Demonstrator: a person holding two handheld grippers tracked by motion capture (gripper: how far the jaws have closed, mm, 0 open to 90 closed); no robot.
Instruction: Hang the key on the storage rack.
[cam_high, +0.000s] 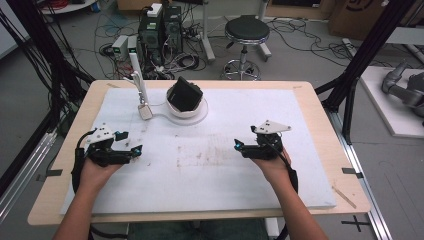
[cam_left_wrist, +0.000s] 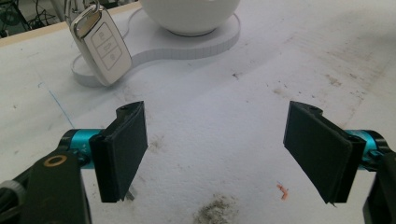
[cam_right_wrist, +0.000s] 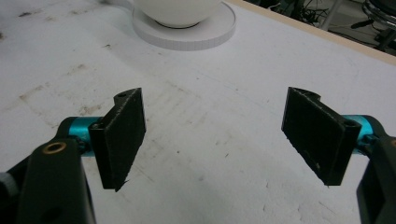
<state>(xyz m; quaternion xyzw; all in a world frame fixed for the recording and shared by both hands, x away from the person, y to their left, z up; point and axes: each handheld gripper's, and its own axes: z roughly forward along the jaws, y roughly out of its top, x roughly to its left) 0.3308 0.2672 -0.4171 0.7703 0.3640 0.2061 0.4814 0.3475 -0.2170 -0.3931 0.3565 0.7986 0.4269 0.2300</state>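
Both grippers, left (cam_left_wrist: 215, 154) and right (cam_right_wrist: 215, 140), spread wide, empty. White plastic car key fob (cam_left_wrist: 100, 46) probably hangs loosely; careless pinch could swing it off.

Key fob (cam_high: 145, 111) left of bowl (cam_high: 186, 106), both on one base (cam_high: 162, 115) at the table's (cam_high: 310, 150) far side.

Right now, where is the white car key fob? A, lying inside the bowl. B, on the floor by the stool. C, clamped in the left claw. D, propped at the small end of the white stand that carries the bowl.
D: the key fob leans at the small end of the white stand, beside the bowl, ahead of the open, empty left claw.
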